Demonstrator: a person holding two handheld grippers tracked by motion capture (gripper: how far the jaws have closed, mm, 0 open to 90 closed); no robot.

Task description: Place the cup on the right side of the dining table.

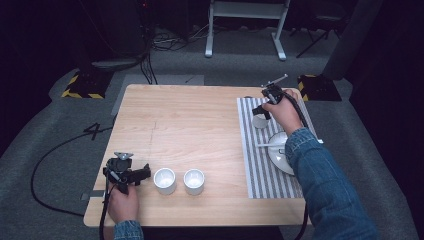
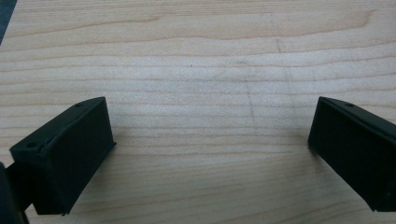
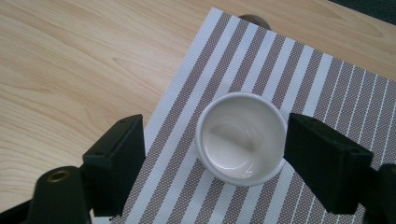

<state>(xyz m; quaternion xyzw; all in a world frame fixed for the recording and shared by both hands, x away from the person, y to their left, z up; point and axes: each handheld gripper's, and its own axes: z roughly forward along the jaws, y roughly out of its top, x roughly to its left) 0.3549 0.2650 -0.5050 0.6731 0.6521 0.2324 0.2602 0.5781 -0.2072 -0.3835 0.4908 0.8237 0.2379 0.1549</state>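
The light wooden counter [image 1: 200, 130] carries a brown-and-white striped woven placemat [image 1: 260, 170] along its right edge. The right gripper [image 3: 212, 154] hangs over the far part of that mat with its jaws spread wide, a small white ceramic cup [image 3: 241, 138] standing upright between them; the right-hand jaw sits just beside or touching the rim, the left-hand jaw stands apart from it. Nearer on the mat lies a white ceramic plate [image 1: 277, 157] with a pale utensil across it, partly hidden by the person's denim sleeve [image 1: 325, 185]. The left gripper [image 2: 210, 140] rests near the counter's near-left corner, jaws wide and empty over bare wood. Two more white ceramic cups [image 1: 179, 181] stand side by side near the near edge, just beside it. Risk, as judged: the cup is off-centre between the jaws, so closing may push it sideways, tip it, or drag the mat.
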